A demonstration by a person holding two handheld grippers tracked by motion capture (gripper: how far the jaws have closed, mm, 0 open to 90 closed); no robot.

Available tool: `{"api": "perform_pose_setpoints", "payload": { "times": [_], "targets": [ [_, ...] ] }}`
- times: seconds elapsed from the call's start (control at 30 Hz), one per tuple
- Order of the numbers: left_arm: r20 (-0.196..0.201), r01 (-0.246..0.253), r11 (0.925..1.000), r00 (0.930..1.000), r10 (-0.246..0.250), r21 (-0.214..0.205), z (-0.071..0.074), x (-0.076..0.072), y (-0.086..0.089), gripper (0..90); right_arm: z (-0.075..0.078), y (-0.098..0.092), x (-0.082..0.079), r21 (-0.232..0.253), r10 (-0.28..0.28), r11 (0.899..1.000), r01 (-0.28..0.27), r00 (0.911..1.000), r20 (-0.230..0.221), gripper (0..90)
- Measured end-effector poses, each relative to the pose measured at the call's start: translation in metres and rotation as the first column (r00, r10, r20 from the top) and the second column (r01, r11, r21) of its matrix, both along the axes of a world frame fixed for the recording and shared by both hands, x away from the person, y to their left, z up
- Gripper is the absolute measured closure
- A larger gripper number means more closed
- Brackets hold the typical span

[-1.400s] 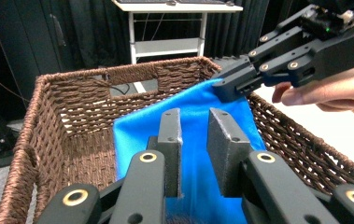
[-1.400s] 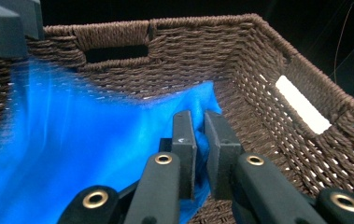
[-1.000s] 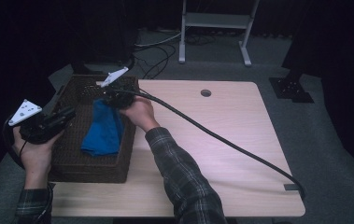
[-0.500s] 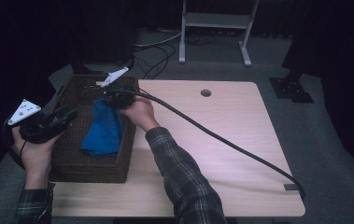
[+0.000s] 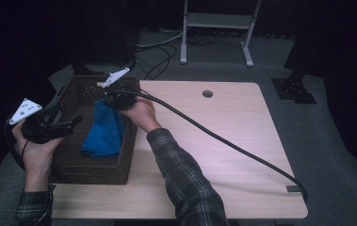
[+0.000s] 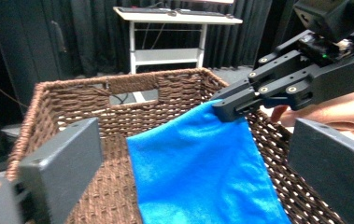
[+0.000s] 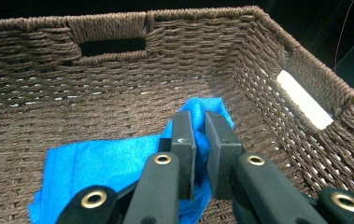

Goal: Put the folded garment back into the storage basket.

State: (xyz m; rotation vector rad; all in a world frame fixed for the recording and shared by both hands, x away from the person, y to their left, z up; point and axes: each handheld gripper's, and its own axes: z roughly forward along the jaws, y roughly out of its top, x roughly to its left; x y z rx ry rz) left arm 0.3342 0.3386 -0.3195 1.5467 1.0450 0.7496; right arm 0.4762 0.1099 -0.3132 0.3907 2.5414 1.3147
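A blue cloth (image 5: 103, 132) is seen lying inside a brown wicker basket (image 5: 68, 165), which is set on the left part of the wooden surface (image 5: 223, 155). The cloth is draped from the basket's right wall down across its floor. The right claw (image 7: 199, 140) is clamped on an upper corner of the cloth, its 2 jaws pressed nearly together with blue fabric bunched between them. In the left gripper view that corner is seen lifted above the rest of the cloth. The left claw (image 5: 70, 120) is held at the basket's left rim, pointed toward the cloth. Its jaws have just been opening and are spread wide apart, with nothing gripped; the cloth is seen beyond them, untouched.
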Motion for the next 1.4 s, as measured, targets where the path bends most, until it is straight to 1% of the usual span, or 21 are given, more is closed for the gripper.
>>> {"api": "perform_pose_setpoints", "payload": {
  "times": [0.13, 0.23, 0.37, 0.5, 0.57, 0.67, 0.87, 0.93, 1.03, 1.07, 1.1, 1.13, 1.17, 1.23, 1.27, 1.37, 1.4],
  "targets": [
    [0.0, 0.001, 1.0, 1.0, -0.001, -0.002, 0.0, 0.0, 0.0, 2.2, -0.001, 0.0, 0.001, -0.002, -0.004, 1.0, 0.004, 1.0, -0.003, 82.0],
    [-0.002, 0.002, 1.0, 1.0, -0.002, -0.004, 0.0, 0.0, 0.0, 2.2, -0.001, 0.0, 0.001, 0.002, -0.007, 1.0, 0.007, 0.9999, -0.009, 79.0],
    [-0.001, 0.0, 1.0, 1.0, 0.0, -0.007, 0.0, 0.0, 0.001, 2.3, 0.001, -0.001, 0.002, 0.01, -0.009, 1.0, 0.009, 0.9999, -0.009, 72.7],
    [-0.003, -0.001, 1.0, 1.0, 0.001, -0.005, 0.0, 0.001, 0.001, 2.2, 0.001, -0.002, 0.004, 0.008, -0.008, 1.0, 0.009, 0.9997, -0.022, 61.9],
    [-0.002, 0.0, 1.0, 1.0, 0.0, -0.007, 0.0, 0.001, 0.001, 2.2, 0.0, -0.002, 0.004, 0.005, -0.009, 1.0, 0.009, 0.9996, -0.027, 59.6],
    [-0.004, -0.001, 1.0, 1.0, 0.001, -0.007, 0.0, 0.001, 0.001, 2.2, 0.0, -0.002, 0.004, 0.004, -0.011, 1.0, 0.011, 0.9995, -0.031, 52.7],
    [-0.007, -0.004, 0.9999, 1.0, 0.003, -0.012, -0.001, 0.001, 0.002, 2.2, -0.002, -0.002, 0.006, 0.012, -0.003, 1.0, 0.003, 0.9982, -0.06, 32.8],
    [-0.007, -0.005, 0.9999, 1.0, 0.005, -0.011, -0.001, 0.001, 0.002, 2.2, -0.001, -0.002, 0.007, 0.016, -0.011, 1.0, 0.012, 0.9979, -0.064, 26.2],
    [-0.008, -0.007, 0.9999, 0.9999, 0.007, -0.01, -0.002, 0.001, 0.003, 2.2, -0.002, -0.003, 0.009, 0.015, -0.013, 1.0, 0.015, 0.9956, -0.093, 16.6],
    [-0.005, -0.01, 0.9999, 0.9999, 0.01, -0.013, -0.002, 0.001, 0.003, 2.2, -0.002, -0.003, 0.01, 0.014, -0.017, 1.0, 0.019, 0.9958, -0.09, 10.1],
    [-0.004, -0.013, 0.9998, 0.9999, 0.013, -0.012, -0.002, 0.001, 0.003, 2.2, -0.002, -0.003, 0.01, 0.011, -0.022, 1.0, 0.023, 0.9963, -0.084, 7.6],
    [-0.003, -0.011, 0.9998, 0.9999, 0.011, -0.014, -0.002, 0.001, 0.003, 2.2, -0.002, -0.003, 0.01, 0.009, -0.017, 1.0, 0.018, 0.9959, -0.089, 6.4],
    [0.001, -0.012, 0.9998, 0.9999, 0.012, -0.015, -0.002, 0.001, 0.003, 2.2, -0.002, -0.003, 0.01, 0.015, -0.017, 1.0, 0.018, 0.9961, -0.087, 2.5],
    [0.006, -0.01, 0.9998, 0.9999, 0.01, -0.016, -0.002, 0.001, 0.003, 2.2, -0.001, -0.004, 0.01, 0.02, -0.01, 1.0, 0.012, 0.9954, -0.095, 1.8],
    [0.011, -0.01, 0.9998, 0.9999, 0.01, -0.016, -0.001, 0.001, 0.003, 2.2, 0.0, -0.004, 0.01, 0.018, -0.015, 1.0, 0.016, 0.9956, -0.092, 0.0],
    [0.021, -0.007, 0.9998, 0.9997, 0.007, -0.019, -0.001, 0.001, 0.002, 2.2, 0.002, -0.006, 0.009, 0.021, -0.019, 1.0, 0.021, 0.9961, -0.086, 0.0],
    [0.027, -0.003, 0.9998, 0.9996, 0.003, -0.022, -0.001, 0.001, 0.002, 2.2, 0.003, -0.007, 0.009, 0.027, -0.018, 0.999, 0.021, 0.9957, -0.091, 0.0]
  ]
}}
